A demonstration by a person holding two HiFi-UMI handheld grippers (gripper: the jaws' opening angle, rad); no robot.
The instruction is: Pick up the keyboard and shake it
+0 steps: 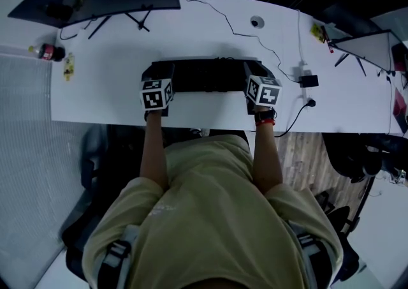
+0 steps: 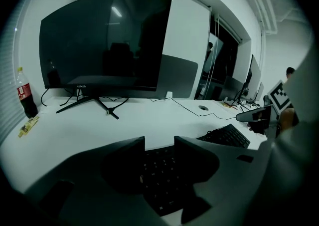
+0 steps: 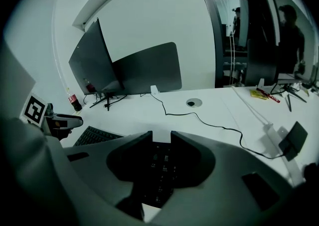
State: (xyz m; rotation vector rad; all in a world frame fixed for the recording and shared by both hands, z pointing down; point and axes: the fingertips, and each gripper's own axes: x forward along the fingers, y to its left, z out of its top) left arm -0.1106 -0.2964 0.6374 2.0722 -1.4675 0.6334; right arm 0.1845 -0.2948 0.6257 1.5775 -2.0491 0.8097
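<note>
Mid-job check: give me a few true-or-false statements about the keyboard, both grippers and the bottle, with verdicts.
1. The keyboard lies on the desk. True.
2. The left gripper is shut. False: its jaws stand apart, and keys show in the gap.
3. The right gripper is at the keyboard's right end. True.
4. The bottle lies on the keyboard. False: it stands upright near the desk's left edge, well apart from the keyboard.
</note>
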